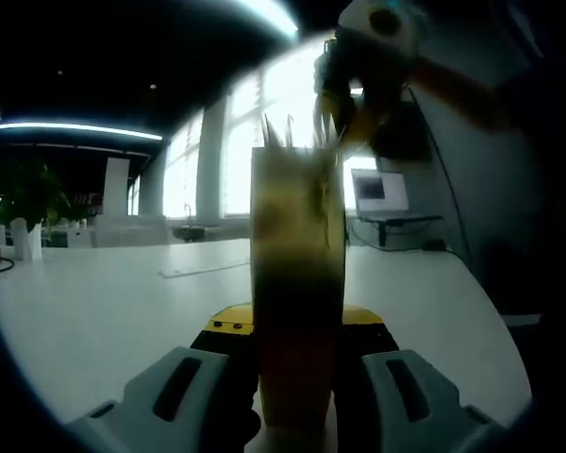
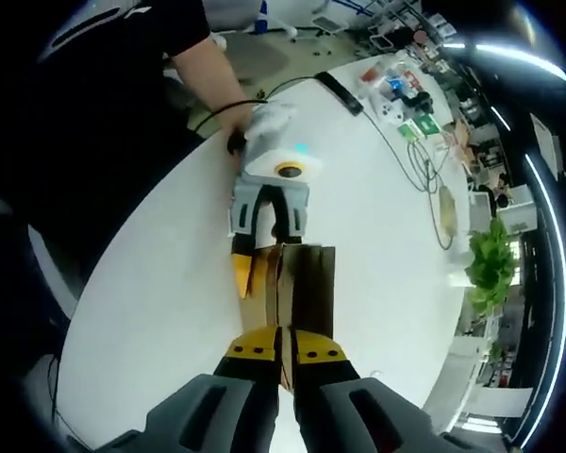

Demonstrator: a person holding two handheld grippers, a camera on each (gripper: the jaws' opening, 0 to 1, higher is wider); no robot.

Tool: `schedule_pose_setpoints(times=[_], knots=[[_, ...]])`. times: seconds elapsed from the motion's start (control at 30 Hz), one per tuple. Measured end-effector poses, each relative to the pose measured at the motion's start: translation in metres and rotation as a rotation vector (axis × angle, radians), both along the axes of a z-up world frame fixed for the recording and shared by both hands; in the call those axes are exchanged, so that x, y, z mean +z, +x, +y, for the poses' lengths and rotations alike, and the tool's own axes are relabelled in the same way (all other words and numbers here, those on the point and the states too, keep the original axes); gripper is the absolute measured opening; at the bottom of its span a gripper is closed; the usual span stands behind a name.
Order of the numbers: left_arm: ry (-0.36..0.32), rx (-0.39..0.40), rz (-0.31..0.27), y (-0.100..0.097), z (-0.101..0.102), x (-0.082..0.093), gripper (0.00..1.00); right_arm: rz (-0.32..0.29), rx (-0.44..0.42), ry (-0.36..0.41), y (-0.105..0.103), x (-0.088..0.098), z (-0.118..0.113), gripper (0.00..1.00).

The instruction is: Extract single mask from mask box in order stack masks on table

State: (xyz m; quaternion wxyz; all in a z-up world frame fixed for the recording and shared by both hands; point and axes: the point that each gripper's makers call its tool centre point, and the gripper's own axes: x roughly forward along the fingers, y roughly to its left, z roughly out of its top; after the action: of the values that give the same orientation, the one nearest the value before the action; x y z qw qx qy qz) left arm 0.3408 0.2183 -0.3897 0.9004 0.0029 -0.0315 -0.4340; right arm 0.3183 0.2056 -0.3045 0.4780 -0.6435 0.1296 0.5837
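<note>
The mask box (image 1: 297, 283) stands upright on the white table (image 1: 104, 302), clamped between the jaws of the left gripper (image 1: 297, 406); in the right gripper view the same brown box (image 2: 297, 288) sits near the table's middle with the left gripper (image 2: 269, 231) holding it from the far side, a person's hand (image 2: 241, 123) behind it. The right gripper (image 2: 285, 354) comes down from above onto the box's open top, its yellow-tipped jaws drawn nearly together over something thin at the opening; it looks like a mask edge, but I cannot tell for certain that they have it; in the left gripper view the right gripper (image 1: 344, 109) hangs over the top of the box, where pale mask edges (image 1: 292, 132) stick up.

A single mask will likely be very light, soft and floppy; it should be pinched at one upstanding edge and drawn straight up; neighbouring masks may cling and follow, so the cardboard box, itself light and easy to tip, needs the left gripper's steadying hold.

Around the box the table is mostly bare; a cable (image 2: 424, 160) trails across the far side, with small packets and clutter (image 2: 401, 94) at the end and a green plant (image 2: 491, 260) beyond the table edge; a laptop (image 1: 382, 193) stands on a further desk near the windows; none of it crowds the box.
</note>
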Motion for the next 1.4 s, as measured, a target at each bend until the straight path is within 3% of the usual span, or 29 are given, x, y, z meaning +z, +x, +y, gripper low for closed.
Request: schedule_pose_setpoints(times=[0.17, 0.43, 1.4], knots=[[0.001, 0.0, -0.001, -0.001, 0.0, 0.0, 0.2, 0.047, 0.011, -0.073, -0.003, -0.002, -0.002, 0.01], [0.002, -0.001, -0.001, -0.002, -0.001, 0.0, 0.2, 0.089, -0.006, -0.115, -0.002, -0.009, 0.0, 0.01], [0.001, -0.006, 0.003, -0.001, -0.002, -0.001, 0.2, 0.034, 0.019, -0.083, -0.002, -0.014, 0.0, 0.0]])
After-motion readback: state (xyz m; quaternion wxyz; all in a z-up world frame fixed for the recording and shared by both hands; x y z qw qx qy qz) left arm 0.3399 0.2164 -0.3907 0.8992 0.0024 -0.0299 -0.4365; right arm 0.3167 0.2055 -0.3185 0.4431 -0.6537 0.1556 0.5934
